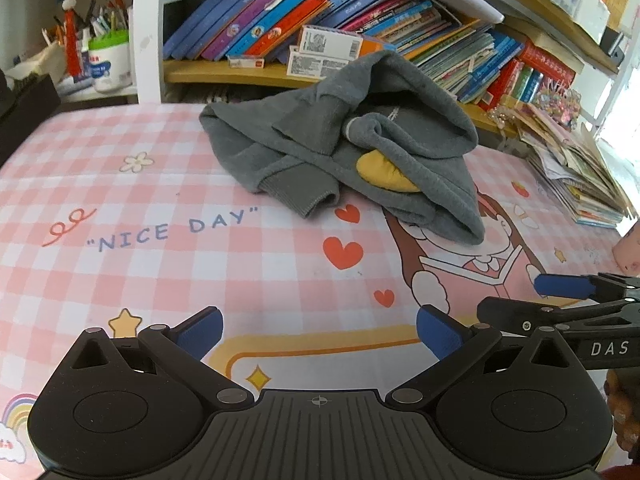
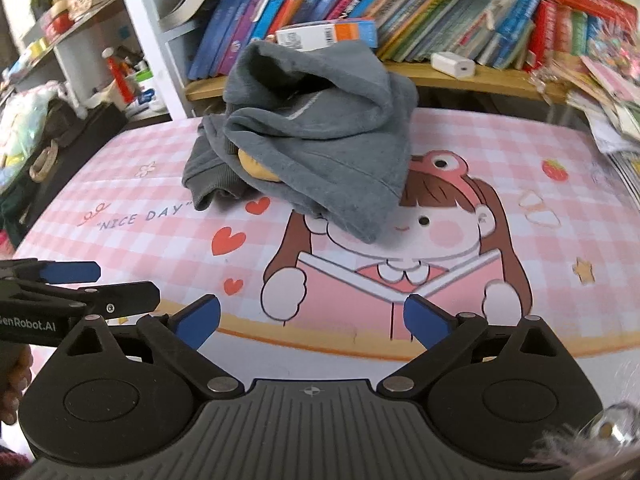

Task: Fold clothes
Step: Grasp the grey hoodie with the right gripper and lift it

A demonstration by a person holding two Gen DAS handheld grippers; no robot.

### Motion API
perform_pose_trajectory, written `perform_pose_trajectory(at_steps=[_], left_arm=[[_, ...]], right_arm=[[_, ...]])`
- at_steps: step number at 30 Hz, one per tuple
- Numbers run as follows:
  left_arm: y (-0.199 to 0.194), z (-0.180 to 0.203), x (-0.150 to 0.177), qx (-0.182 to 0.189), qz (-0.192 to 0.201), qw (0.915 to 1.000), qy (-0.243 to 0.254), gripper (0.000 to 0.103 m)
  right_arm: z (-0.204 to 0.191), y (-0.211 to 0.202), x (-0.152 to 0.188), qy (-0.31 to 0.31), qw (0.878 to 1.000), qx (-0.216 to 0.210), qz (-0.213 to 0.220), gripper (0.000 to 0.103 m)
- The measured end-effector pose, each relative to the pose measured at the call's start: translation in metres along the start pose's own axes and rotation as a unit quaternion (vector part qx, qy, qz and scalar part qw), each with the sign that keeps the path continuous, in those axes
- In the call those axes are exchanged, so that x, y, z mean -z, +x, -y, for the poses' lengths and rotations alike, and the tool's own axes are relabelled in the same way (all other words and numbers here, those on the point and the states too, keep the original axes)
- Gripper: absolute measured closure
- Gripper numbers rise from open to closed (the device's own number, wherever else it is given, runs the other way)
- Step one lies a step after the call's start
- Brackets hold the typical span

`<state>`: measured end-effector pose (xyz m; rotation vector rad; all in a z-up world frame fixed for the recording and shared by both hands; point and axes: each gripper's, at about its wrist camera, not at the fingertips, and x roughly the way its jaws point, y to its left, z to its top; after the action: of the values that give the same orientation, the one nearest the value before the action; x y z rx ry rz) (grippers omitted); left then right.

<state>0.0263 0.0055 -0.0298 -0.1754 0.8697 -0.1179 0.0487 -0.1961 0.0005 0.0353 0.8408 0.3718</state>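
A grey sweatshirt [image 1: 352, 144] with a yellow patch lies crumpled in a heap at the far side of the pink checked table mat [image 1: 160, 184]. It also shows in the right wrist view [image 2: 320, 136], bunched up with a cuffed sleeve hanging to the left. My left gripper [image 1: 318, 334] is open and empty, low over the mat, well short of the sweatshirt. My right gripper [image 2: 312, 320] is open and empty, also near the front of the mat [image 2: 520, 184]. Each gripper shows at the edge of the other's view, the right one [image 1: 568, 292] and the left one [image 2: 72, 280].
A bookshelf [image 1: 320, 12] full of colourful books stands right behind the sweatshirt. A stack of booklets [image 1: 576, 176] sits at the table's far right. A pen holder [image 1: 108, 56] and clutter stand at the far left. A white box [image 2: 452, 64] lies on the shelf ledge.
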Motion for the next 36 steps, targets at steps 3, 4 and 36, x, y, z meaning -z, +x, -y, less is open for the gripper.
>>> perform_pose_trajectory(at_steps=[3, 4, 36], left_arm=[[0.006, -0.003, -0.001, 0.002, -0.006, 0.9999, -0.01, 0.0], [0.008, -0.004, -0.001, 0.003, -0.007, 0.9999, -0.012, 0.0], [-0.03, -0.092, -0.013, -0.076, 0.125, 0.9714, -0.187, 0.0]], right_arm=[[0.001, 0.008, -0.009, -0.022, 1.0, 0.003, 0.003, 0.004], [0.002, 0.012, -0.012, -0.029, 1.0, 0.004, 0.004, 0.004], [-0.028, 0.086, -0.12, 0.032, 0.968, -0.234, -0.081, 0.091]])
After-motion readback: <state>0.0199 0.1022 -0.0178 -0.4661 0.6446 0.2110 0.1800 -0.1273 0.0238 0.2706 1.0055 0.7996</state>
